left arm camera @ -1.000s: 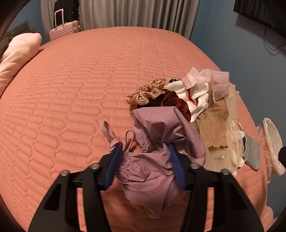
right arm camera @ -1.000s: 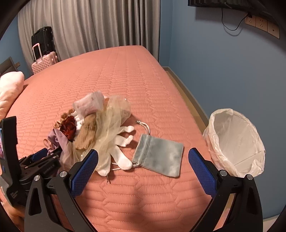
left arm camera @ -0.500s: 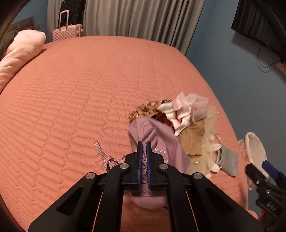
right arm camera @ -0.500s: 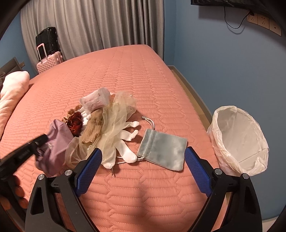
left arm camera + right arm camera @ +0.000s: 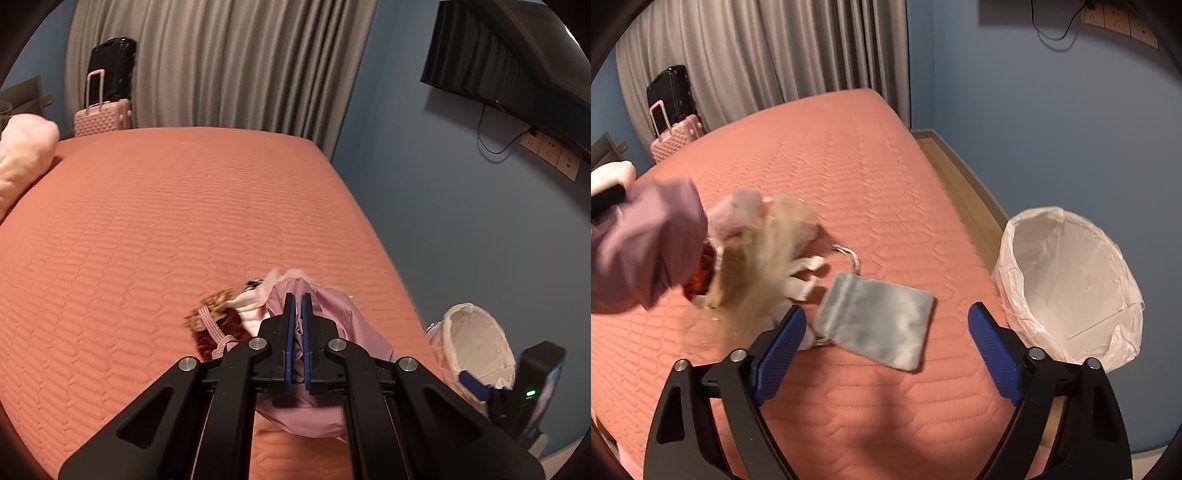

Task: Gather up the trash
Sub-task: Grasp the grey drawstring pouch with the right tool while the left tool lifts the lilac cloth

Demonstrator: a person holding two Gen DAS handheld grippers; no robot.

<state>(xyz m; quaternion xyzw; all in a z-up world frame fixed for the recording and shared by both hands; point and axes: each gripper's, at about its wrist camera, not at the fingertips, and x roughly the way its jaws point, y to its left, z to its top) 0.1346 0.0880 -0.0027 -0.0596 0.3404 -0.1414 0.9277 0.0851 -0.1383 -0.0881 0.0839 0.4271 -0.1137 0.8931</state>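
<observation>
The left gripper (image 5: 296,306) pinches the mauve pouch (image 5: 354,328) between pressed-together fingers, above the bed (image 5: 166,221). The right gripper (image 5: 886,325), fingers spread and closing with nothing between them, hovers over the grey pouch (image 5: 879,325), beside a pile of gloves and scrunchies (image 5: 757,251). The lined bin (image 5: 1071,288) stands just off the bed's edge.

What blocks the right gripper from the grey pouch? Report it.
Nothing visible. The grey pouch lies flat on the bed between the closing fingers of the right gripper; the white glove only touches its left edge.
</observation>
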